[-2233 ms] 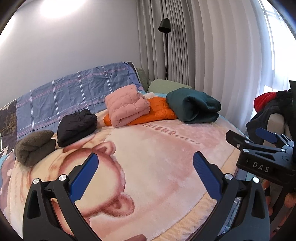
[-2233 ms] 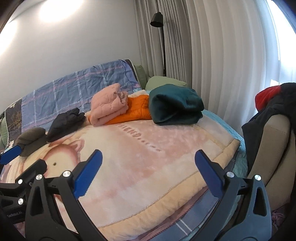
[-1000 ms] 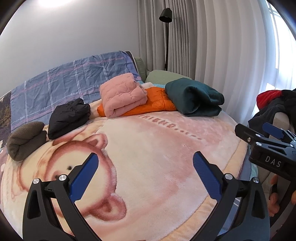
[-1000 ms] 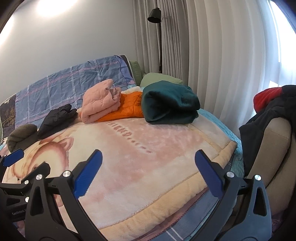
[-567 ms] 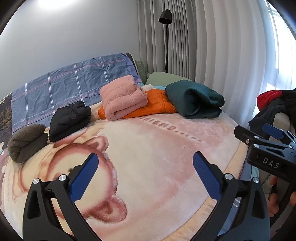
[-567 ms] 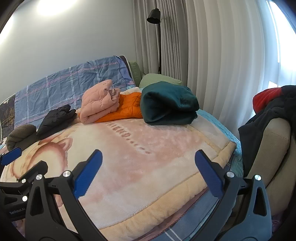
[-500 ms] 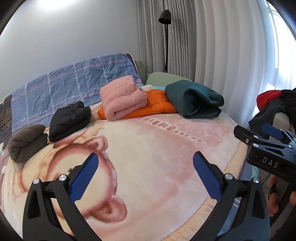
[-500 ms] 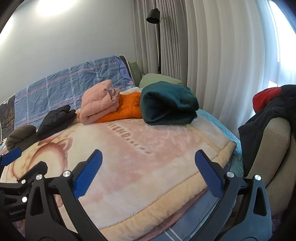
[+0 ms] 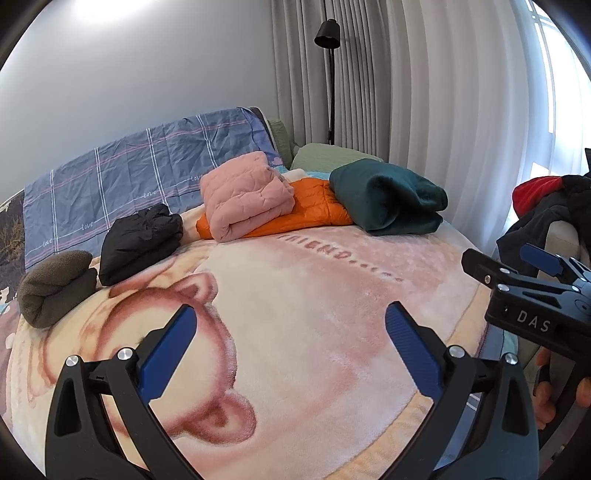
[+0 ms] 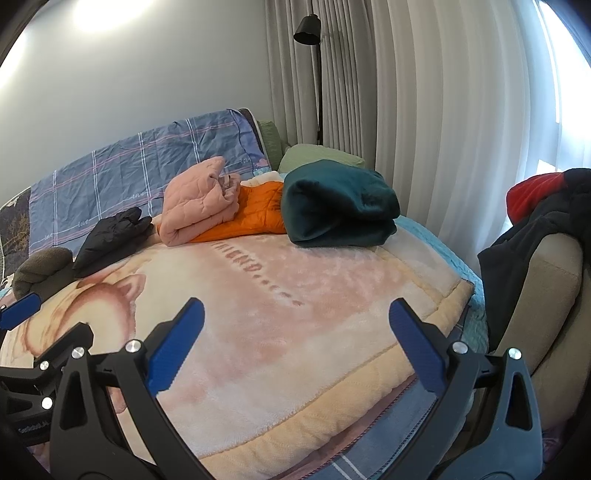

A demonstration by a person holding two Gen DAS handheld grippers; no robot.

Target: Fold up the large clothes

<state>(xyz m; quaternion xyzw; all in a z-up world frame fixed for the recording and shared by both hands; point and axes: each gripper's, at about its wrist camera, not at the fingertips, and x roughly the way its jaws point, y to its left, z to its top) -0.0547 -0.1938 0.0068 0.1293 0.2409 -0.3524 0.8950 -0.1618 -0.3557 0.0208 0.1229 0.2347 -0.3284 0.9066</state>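
Left gripper point(image 9: 290, 343): lower centre of its frame, jaws spread wide, holding nothing, above a pink plush blanket point(image 9: 314, 295) with a cartoon print. Right gripper point(image 10: 295, 339): lower centre of its own frame, likewise wide apart and empty (its side also showed at the right edge of the left view).

Folded clothes, in a row across the middle of the frame at the blanket's far edge, left to right: olive fleece point(image 9: 55, 288), touching a black jacket point(image 9: 140, 242); pink quilted jacket point(image 9: 245, 195) resting on an orange puffer point(image 9: 314, 214); teal fleece point(image 9: 388, 199), against the orange one.

Right edge of the frame: dark and red garments point(image 10: 543, 210) heaped unfolded on a beige chair point(image 10: 546, 295).

Upper frame: plaid sheet point(image 9: 129, 184), floor lamp point(image 9: 328, 35), curtains point(image 9: 443, 110).
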